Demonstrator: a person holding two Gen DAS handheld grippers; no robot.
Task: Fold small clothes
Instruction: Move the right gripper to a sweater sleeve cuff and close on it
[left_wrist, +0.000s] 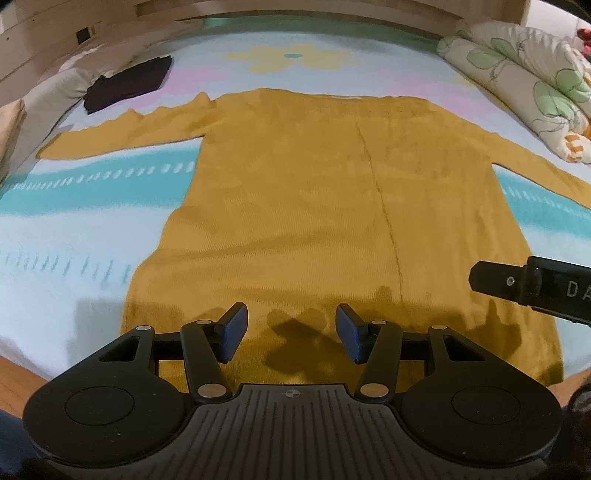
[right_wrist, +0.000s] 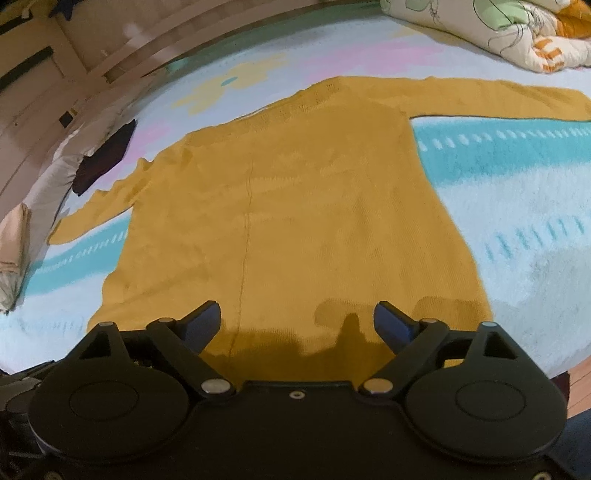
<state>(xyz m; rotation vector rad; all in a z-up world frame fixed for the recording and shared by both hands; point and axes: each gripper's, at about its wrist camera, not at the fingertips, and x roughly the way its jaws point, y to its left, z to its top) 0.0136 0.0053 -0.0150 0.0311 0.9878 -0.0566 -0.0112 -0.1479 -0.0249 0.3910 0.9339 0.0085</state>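
A mustard-yellow long-sleeved knit sweater (left_wrist: 314, 192) lies flat on the bed, hem toward me, both sleeves spread sideways. It also shows in the right wrist view (right_wrist: 295, 206). My left gripper (left_wrist: 291, 332) is open and empty, hovering over the hem near its left half. My right gripper (right_wrist: 297, 325) is open and empty over the right half of the hem. One finger of the right gripper (left_wrist: 532, 291) shows at the right edge of the left wrist view.
The bed has a pastel blanket (left_wrist: 74, 229) with teal stripes and a flower print. A dark folded garment (left_wrist: 129, 83) lies at the far left by a pillow. A floral quilt (left_wrist: 524, 81) is bunched at the far right. A wooden headboard (left_wrist: 258, 7) runs behind.
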